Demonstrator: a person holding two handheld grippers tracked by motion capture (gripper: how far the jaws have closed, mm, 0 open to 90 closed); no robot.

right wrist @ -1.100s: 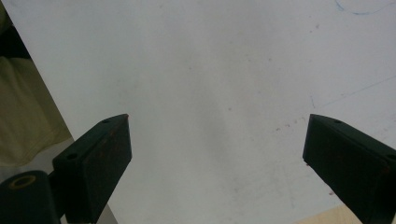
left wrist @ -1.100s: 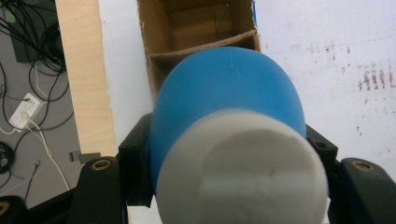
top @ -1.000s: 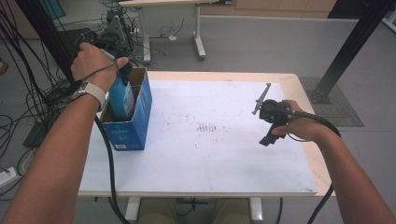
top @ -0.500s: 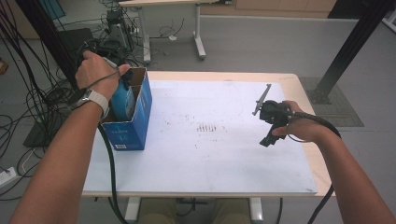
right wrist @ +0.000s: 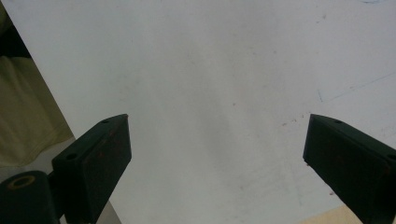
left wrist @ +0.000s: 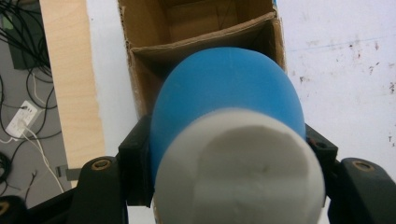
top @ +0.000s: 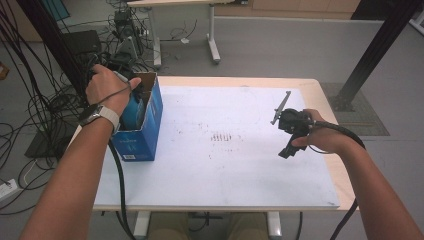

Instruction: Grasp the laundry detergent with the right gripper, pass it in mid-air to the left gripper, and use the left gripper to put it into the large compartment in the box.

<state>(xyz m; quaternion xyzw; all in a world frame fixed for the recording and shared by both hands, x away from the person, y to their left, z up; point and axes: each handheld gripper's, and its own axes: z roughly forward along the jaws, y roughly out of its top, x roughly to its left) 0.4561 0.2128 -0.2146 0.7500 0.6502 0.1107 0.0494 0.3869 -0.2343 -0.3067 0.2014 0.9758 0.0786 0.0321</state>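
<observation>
Left gripper view shows the left gripper [left wrist: 229,186] clamped on a blue-and-white rounded foam object [left wrist: 229,116] above the open blue cardboard box [left wrist: 154,51]; next, lower and release. Right gripper [right wrist: 217,154] waits open, empty.

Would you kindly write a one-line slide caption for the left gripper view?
Left gripper clamps a blue-and-white object just above the open cardboard box.

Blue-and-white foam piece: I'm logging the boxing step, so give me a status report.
Left gripper shut on blue-and-white foam piece, poised over open cardboard box. Right gripper open, above bare table. Box mouth unobstructed.
</observation>
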